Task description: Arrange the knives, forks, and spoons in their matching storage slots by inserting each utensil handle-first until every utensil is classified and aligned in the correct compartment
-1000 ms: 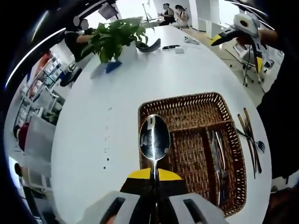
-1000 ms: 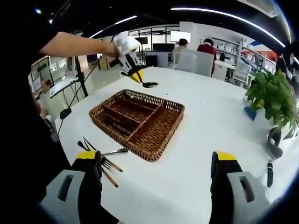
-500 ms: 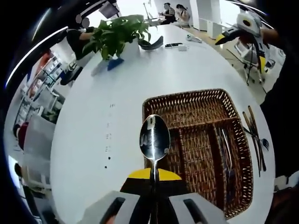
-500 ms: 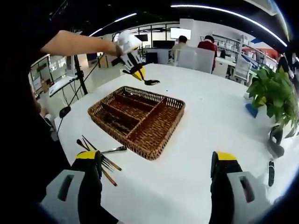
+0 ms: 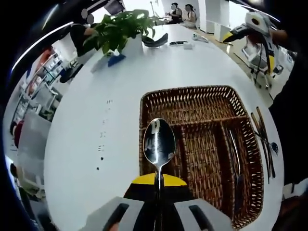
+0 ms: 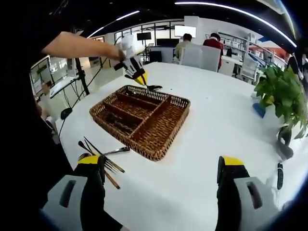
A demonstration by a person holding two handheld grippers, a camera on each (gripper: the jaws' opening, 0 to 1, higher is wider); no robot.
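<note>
The woven wicker basket is warm brown, its weave a tight criss-cross pattern. It sits on a plain glossy white table. The shiny silver metal spoon mirrors dark and pale patches in its bowl. The left gripper is pale grey with yellow tips over black; the right gripper matches — grey, yellow, black. The leafy potted plant is bright green. The loose cutlery beside the basket is dark and silver — some handles brownish.
</note>
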